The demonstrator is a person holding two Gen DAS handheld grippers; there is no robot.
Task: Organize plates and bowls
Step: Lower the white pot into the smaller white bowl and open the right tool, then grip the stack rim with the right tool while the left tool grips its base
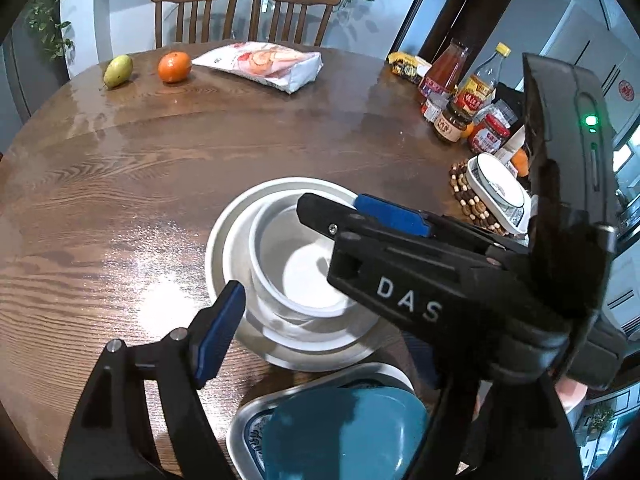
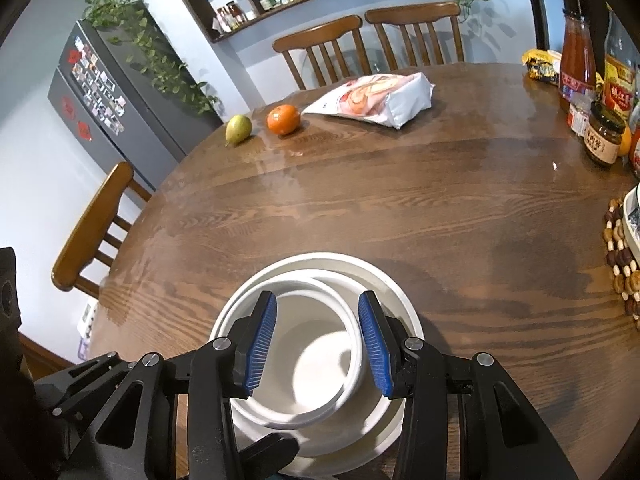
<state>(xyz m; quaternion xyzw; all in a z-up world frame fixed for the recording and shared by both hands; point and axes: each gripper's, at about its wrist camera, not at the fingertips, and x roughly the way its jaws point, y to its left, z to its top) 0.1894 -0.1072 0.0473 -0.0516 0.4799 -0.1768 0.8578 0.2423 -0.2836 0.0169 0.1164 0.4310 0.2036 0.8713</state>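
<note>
1. Bowls sat nested near the table's front edge: a small white bowl [image 2: 316,364] inside a wider white bowl [image 2: 384,280], the small one off-centre toward the wide one's left side in the right wrist view.
2. The right tool [image 2: 318,346] hovered over the small bowl, its blue pads [image 2: 260,344] spread apart on either side of the bowl's opening, gripping nothing.
3. The left tool [image 1: 304,292] showed one blue pad [image 1: 218,334] just left of the nested bowls; its other finger was hidden behind the right tool's black body, which crossed the left wrist view, so whether it stood apart or together could not be told.
4. Nearer than the bowls, in the left wrist view, a teal bowl [image 1: 344,432] rested in a metal tray [image 1: 248,420] at the table's edge.
5. To the right, a white dish with a dark rim line [image 1: 496,188] lay on a beaded mat [image 1: 466,196].
6. Beyond that stood a cluster of sauce bottles and jars [image 1: 456,92].
7. At the far side of the wooden table [image 2: 400,200] lay a snack bag [image 2: 376,98], an orange [image 2: 283,119] and a pear [image 2: 238,129], with the orange between the other two.
8. Two wooden chairs [image 2: 368,44] stood behind the table.
</note>
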